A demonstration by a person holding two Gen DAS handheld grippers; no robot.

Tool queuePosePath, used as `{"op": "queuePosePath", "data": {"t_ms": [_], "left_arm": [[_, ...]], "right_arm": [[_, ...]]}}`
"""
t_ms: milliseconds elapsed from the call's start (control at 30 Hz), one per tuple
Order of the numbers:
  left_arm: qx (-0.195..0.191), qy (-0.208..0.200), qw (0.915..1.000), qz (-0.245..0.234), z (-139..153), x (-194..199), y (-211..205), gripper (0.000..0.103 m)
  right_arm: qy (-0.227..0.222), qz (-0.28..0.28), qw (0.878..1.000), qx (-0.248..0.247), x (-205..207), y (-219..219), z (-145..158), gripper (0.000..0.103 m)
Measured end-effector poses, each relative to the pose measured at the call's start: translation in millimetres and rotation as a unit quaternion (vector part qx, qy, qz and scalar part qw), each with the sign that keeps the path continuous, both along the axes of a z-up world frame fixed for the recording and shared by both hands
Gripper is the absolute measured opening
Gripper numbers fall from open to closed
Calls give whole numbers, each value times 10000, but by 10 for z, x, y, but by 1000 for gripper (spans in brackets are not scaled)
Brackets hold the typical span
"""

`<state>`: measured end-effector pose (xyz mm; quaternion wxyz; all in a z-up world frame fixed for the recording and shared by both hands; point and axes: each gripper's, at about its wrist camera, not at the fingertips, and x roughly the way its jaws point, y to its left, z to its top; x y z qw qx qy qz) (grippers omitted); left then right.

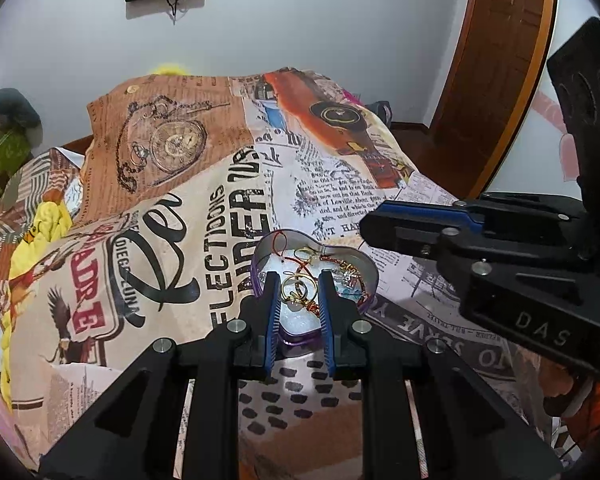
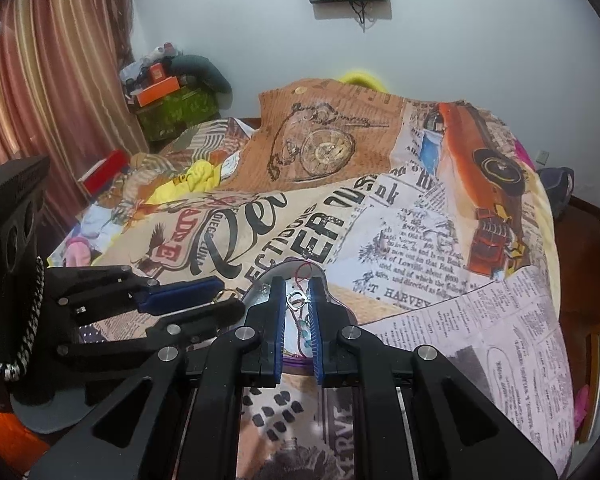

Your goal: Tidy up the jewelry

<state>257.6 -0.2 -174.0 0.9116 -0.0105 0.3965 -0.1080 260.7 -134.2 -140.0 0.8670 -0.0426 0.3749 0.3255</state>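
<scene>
Left gripper (image 1: 299,286): blue-padded fingers parted, nothing held; gold rings (image 1: 296,292) lie between the tips.
Right gripper (image 2: 298,300): fingers narrowly parted; a small silver ring (image 2: 294,303) sits between the tips, contact cannot be told.
Heart-shaped silver tin with purple rim (image 1: 278,242): on the newspaper-print bedspread (image 1: 204,216), long axis running away from the cameras.
Contents: red cord and jewelry tangled, individual pieces hard to make out.
Hidden: tin's near end behind the fingers.

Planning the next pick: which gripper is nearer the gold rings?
Left. The left gripper has the gold rings between its fingers; the right gripper is off to their right and farther back.
</scene>
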Motion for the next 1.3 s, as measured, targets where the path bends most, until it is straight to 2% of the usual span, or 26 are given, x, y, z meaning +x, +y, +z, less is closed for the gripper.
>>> {"op": "queuePosePath", "data": {"t_ms": [300, 533, 600, 700, 1033, 1300], "left_arm": [[-82, 238, 9996, -96, -184, 90, -18, 17], [-86, 196, 9997, -65, -168, 84, -11, 17], [-82, 200, 9998, -41, -158, 75, -2, 17], [-90, 168, 9998, 5, -116, 39, 19, 18], [-28, -163, 9995, 264, 224, -151, 121, 20], [-4, -866, 9951, 473, 799, -483, 115, 21]], "right_arm": [[528, 147, 9985, 5, 178, 79, -189, 10], [630, 159, 9979, 1, 187, 82, -203, 11], [628, 157, 9979, -10, 189, 83, -196, 20], [473, 98, 9988, -14, 135, 65, -136, 35], [23, -78, 9999, 102, -46, -76, 193, 35], [-672, -364, 9966, 314, -402, -276, 676, 35]]}}
